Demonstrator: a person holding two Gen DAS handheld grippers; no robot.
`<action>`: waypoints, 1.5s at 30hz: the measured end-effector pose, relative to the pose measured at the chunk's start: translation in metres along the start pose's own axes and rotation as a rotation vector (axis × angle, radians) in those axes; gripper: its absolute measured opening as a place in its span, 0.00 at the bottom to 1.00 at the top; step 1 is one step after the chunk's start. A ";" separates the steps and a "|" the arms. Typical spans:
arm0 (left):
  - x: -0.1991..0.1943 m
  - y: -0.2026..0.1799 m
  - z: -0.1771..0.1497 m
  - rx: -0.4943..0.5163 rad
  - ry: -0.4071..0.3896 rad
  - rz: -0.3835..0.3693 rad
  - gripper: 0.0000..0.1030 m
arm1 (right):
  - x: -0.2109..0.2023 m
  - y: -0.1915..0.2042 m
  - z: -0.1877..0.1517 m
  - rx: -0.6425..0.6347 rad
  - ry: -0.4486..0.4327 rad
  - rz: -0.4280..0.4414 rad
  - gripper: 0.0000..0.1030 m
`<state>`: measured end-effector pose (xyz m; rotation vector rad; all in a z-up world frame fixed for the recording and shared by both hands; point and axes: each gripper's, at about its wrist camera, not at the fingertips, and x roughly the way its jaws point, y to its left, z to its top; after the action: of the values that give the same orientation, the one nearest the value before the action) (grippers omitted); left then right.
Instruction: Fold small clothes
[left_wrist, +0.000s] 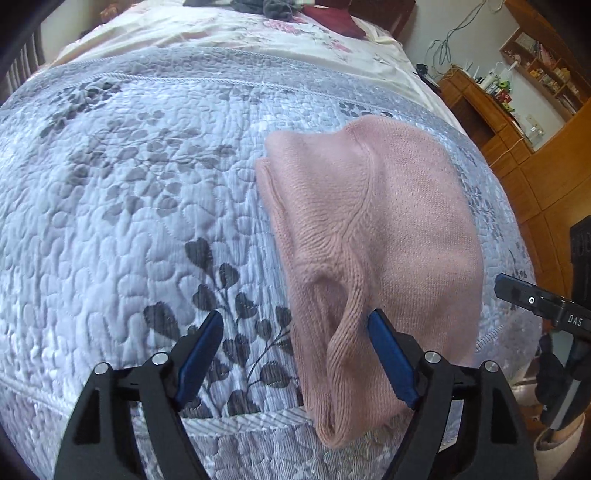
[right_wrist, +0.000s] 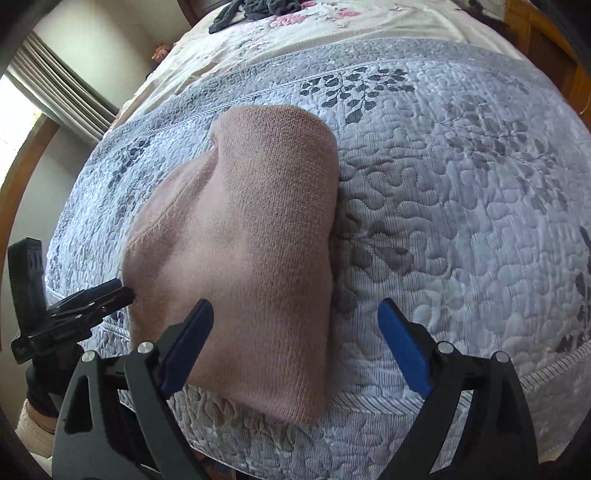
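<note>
Pink knit garment (left_wrist: 373, 236) lies in a loosely folded bundle near the foot edge of the bed, its lower end reaching the quilt's border, and neither gripper has hold of it. Left gripper (left_wrist: 295, 354) stands released, jaws wide, one blue pad resting against or just beside a raised fold of the knit while the other pad hovers over bare quilt; right gripper (right_wrist: 295, 343) is likewise spread wide, one pad over the garment's near part and the other over the quilted bedspread (right_wrist: 461, 206). In the right wrist view the left gripper's tips appear just at the bundle's left edge. Risks from here, as I judge them: closing the left jaws where they sit could pinch only the top ridge of the knit, so a lift would peel one layer and undo the fold; the soft, stretchy fabric may sag or slide unevenly. A low grip might also snag the bedspread along with the garment. With the bundle so close to the mattress edge, a careless tug toward the person could drag it off the bed.
</note>
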<state>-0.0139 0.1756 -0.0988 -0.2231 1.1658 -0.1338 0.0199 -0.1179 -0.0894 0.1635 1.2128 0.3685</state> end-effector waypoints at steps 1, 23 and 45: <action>-0.005 -0.002 -0.003 -0.001 -0.005 0.023 0.79 | -0.003 0.003 -0.004 -0.002 -0.006 -0.015 0.88; -0.096 -0.064 -0.037 0.075 -0.136 0.188 0.85 | -0.099 0.062 -0.048 -0.046 -0.140 -0.247 0.96; -0.117 -0.086 -0.049 0.107 -0.168 0.242 0.87 | -0.131 0.073 -0.065 -0.056 -0.183 -0.287 0.97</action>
<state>-0.1032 0.1127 0.0082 0.0026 1.0068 0.0355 -0.0937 -0.1019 0.0270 -0.0257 1.0266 0.1331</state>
